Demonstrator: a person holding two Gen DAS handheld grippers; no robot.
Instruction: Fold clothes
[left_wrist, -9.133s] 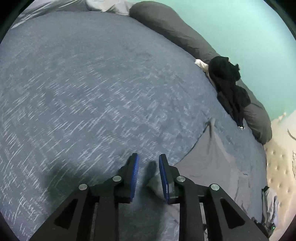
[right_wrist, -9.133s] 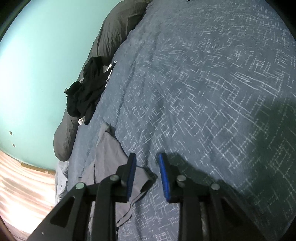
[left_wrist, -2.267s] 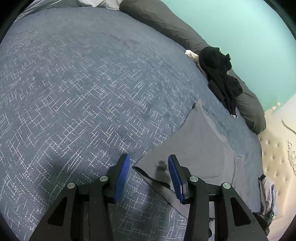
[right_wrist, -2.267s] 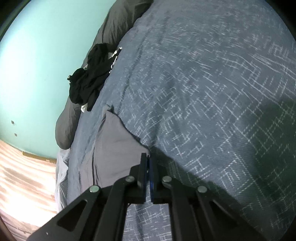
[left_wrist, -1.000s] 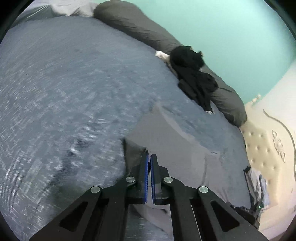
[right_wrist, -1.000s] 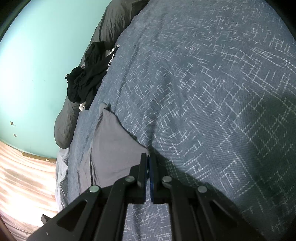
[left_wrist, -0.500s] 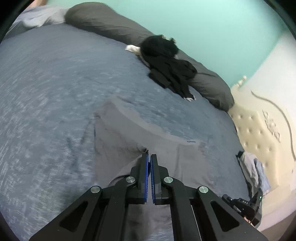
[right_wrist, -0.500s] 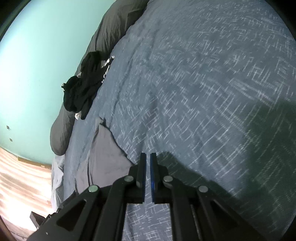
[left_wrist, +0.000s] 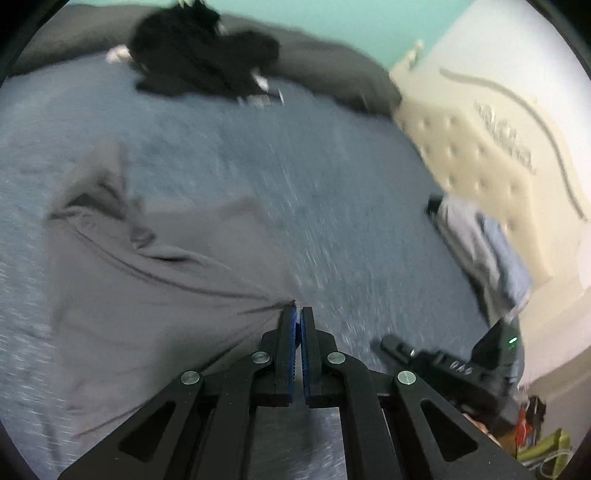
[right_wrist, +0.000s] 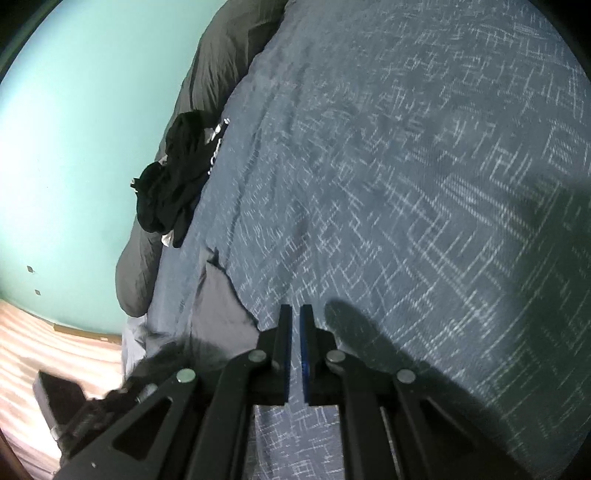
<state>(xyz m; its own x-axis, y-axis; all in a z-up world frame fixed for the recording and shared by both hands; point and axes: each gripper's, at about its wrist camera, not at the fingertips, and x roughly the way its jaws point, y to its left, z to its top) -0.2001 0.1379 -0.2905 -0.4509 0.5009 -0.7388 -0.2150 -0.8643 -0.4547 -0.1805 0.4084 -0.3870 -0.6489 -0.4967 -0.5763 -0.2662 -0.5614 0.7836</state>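
My left tool (left_wrist: 297, 314) is clamped tight on an edge of the grey garment (left_wrist: 147, 295), low centre of the left view, and creases fan from the pinch toward the upper left, so the cloth is under pull. The rest of the garment lies on the bed (left_wrist: 332, 184) across the left half of that frame, rumpled at its far corner. In the right view, my right tool (right_wrist: 295, 314) sits bottom centre with its blades nearly together and only a thin slit between them; nothing is in it, and the grey cloth (right_wrist: 221, 306) lies just to its left. I judge a fold is being carried across. To do it well I want the held edge low and level so the layer lands flat instead of bunching, and the crease line wants watching where those wrinkles gather. The left view is blurred, so I can't read the far hem cleanly. A black clothes heap (left_wrist: 199, 55) sits upper left by the dark bolster (right_wrist: 221, 66), well apart from my work.
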